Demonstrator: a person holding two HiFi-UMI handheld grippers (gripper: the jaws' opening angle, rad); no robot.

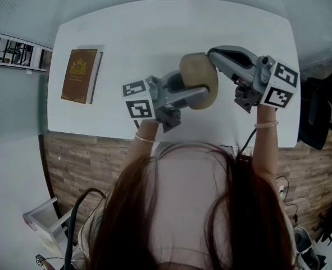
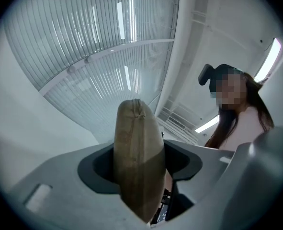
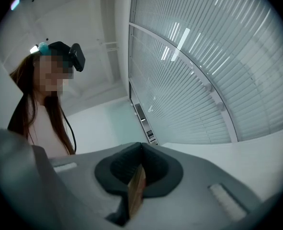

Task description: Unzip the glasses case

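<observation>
A tan oval glasses case (image 1: 200,79) is held up in the air over the white table (image 1: 154,32). My left gripper (image 1: 195,93) comes in from the left and is shut on the case; in the left gripper view the case (image 2: 137,162) stands on edge and fills the gap between the jaws. My right gripper (image 1: 214,55) reaches the case's upper right edge from the right. In the right gripper view its jaws (image 3: 138,175) are shut on a thin tan zipper tab (image 3: 136,194). The zipper line itself is hidden.
A brown book (image 1: 81,76) with a gold crest lies on the table's left part. The table's front edge runs just below the grippers, with wooden floor beyond it. A dark chair (image 1: 314,117) stands at the right edge.
</observation>
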